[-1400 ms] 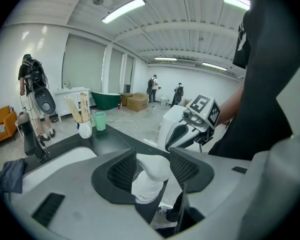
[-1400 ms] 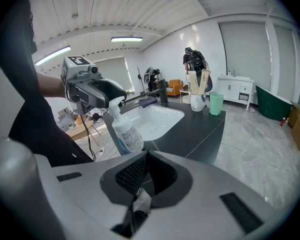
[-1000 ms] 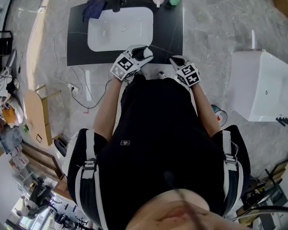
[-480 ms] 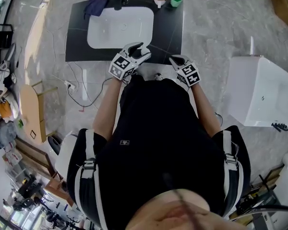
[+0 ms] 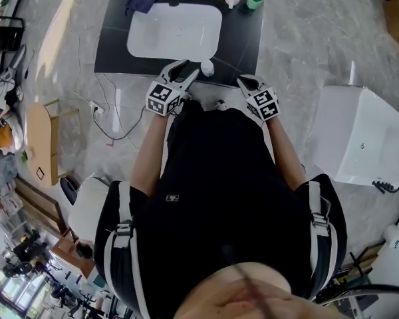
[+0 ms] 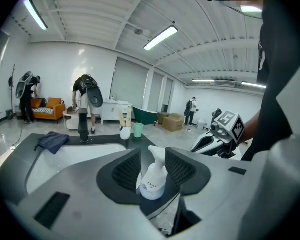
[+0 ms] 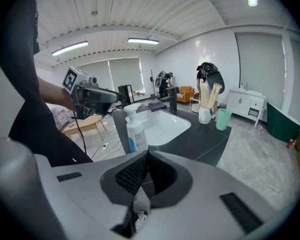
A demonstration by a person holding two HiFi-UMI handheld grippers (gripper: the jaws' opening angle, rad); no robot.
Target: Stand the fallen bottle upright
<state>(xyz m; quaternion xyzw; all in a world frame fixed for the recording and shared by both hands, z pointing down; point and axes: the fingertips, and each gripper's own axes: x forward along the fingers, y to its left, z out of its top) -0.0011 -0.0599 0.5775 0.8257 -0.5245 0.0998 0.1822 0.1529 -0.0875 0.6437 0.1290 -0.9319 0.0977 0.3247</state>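
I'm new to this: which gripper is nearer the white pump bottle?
Left. The white pump bottle stands between the left gripper's closing jaws; the right gripper sits apart, to the bottle's right, shut.

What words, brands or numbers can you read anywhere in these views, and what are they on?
"Dove": small script on the front of the white pump bottle, seen in the left gripper view.
Side label of that bottle, in the right gripper view: print too small to read.
Marker cubes: black-and-white square patterns only, no letters or digits.
Nothing else in any view is readable.
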